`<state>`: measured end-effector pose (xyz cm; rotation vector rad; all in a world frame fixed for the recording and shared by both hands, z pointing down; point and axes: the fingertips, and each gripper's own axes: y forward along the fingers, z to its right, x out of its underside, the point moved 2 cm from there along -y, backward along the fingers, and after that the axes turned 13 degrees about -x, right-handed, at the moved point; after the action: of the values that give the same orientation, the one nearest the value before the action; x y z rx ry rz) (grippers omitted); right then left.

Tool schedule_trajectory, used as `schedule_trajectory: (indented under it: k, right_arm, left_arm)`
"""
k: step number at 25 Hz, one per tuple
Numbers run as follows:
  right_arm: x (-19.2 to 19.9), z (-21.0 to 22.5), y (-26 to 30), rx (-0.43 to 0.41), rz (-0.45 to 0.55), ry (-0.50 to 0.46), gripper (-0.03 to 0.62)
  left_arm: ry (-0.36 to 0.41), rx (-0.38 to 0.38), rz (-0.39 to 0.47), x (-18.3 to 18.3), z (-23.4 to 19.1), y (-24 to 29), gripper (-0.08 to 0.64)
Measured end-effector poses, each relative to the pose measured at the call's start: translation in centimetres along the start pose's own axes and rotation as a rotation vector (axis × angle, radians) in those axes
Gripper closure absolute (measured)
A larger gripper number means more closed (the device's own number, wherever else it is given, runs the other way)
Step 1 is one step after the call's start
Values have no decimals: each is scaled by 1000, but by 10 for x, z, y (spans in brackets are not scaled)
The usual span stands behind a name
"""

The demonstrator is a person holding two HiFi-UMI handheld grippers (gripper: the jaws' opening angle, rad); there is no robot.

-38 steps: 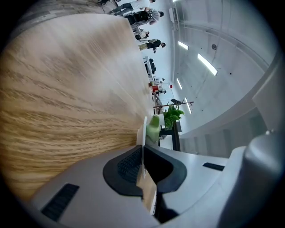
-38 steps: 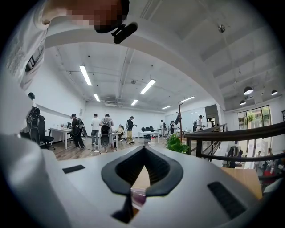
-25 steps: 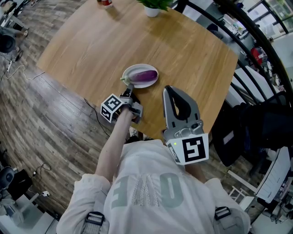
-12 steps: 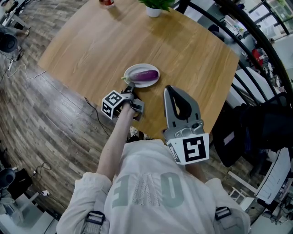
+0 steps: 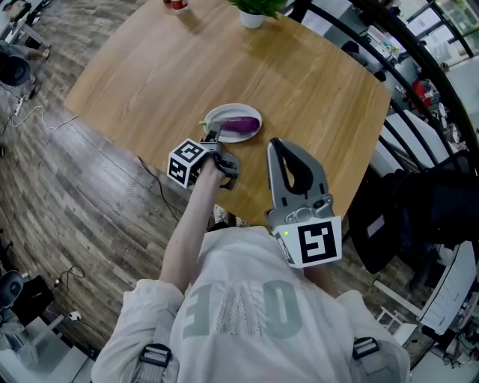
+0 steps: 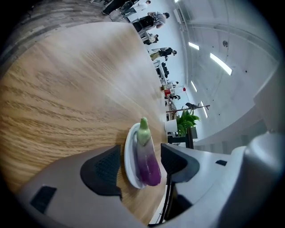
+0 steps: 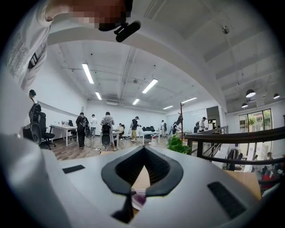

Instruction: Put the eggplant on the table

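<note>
The eggplant [image 5: 239,125] lay on a plate [image 5: 228,111], which sat on the table [image 5: 150,75] close to its near edge. A potted plant [image 5: 251,13] stood at the table's far edge, well behind the plate. The left gripper [image 5: 212,137] was at the plate's near-left rim, its jaws opening, with the eggplant lined up between them but clear of both pads. The right gripper [image 5: 275,146] hung to the right of the plate, over the table's near edge.

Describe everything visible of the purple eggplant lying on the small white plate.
The glossy purple eggplant, paler near its green stem cap, lies flat on the small white plate on the wooden table, close to its near edge. Only the plate touches it. The left gripper faces it, jaws opening on either side without contact.
</note>
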<state>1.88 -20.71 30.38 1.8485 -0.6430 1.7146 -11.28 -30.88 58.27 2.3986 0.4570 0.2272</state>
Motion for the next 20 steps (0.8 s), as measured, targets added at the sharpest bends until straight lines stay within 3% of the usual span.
schedule_trajectory:
  k: [6, 10, 13, 20]
  right_arm:
    - [-2, -1, -1, -4, 9, -3, 575]
    - [-4, -3, -1, -9, 18, -3, 575]
    - [-8, -6, 0, -12, 31, -7, 575]
    - [-23, -8, 1, -13, 95, -11, 575]
  left_arm:
    - [-14, 7, -1, 4, 0, -13, 276]
    - [49, 101, 37, 2, 31, -33, 273]
    - [166, 232, 118, -7, 76, -62, 273]
    - [566, 580, 428, -18, 193, -164, 275]
